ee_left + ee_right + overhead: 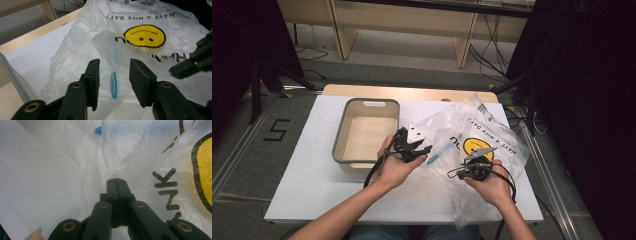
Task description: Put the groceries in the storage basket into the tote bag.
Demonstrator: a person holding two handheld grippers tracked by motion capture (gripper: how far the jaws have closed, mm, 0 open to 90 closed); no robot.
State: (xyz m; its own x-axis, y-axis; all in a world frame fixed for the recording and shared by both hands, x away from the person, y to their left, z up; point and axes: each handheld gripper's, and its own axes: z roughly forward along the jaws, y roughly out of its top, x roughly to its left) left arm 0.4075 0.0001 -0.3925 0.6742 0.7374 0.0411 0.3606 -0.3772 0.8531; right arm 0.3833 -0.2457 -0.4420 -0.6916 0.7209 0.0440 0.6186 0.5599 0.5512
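My left claw (113, 82) is spread, a blue pen (114, 85) under it at centre frame. My right claw (116, 182) is pressed together, pinching the bag (140, 155).

I work at a white table (312, 190) with a pale wooden edge. Beyond it stands light wooden furniture (402, 22) on a grey floor (242, 165), cables (489, 50) trailing; dark curtains (582, 75) flank both sides.
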